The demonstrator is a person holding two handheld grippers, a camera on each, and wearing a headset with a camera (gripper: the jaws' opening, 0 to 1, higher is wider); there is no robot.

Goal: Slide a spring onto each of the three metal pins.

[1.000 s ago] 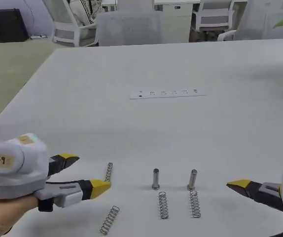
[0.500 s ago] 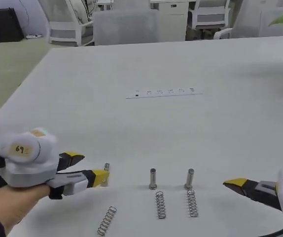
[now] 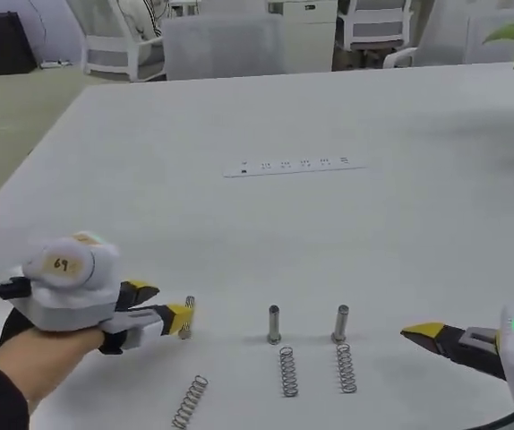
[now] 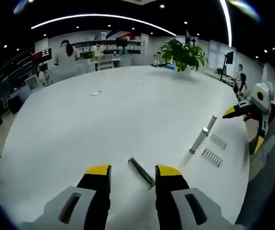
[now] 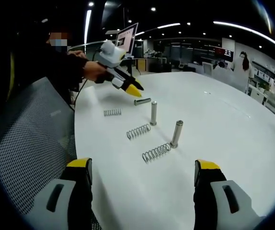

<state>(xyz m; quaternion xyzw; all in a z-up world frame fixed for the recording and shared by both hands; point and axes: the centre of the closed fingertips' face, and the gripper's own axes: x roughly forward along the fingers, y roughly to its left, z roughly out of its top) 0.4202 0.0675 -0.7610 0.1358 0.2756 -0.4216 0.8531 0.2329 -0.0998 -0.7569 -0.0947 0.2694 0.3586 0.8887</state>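
Springs [image 3: 286,371] lie in a row of three on the white table [image 3: 329,233], each just on the near side of a pin. Two pins [image 3: 274,324] stand upright; the third pin [image 3: 186,315] lies flat at the left. In the head view the left gripper [image 3: 163,303] has its lower yellow tip overlapping the third pin. The left gripper view shows the jaws spread, with the pin's near end reaching into the gap between them; I cannot tell whether it touches either jaw. The right gripper [image 3: 427,335] hangs to the right, well apart from the pins. The right gripper view shows its jaws spread wide, holding nothing. A second ago the left gripper's tip was just left of the third pin. It has closed in since, while pins and springs stay put.
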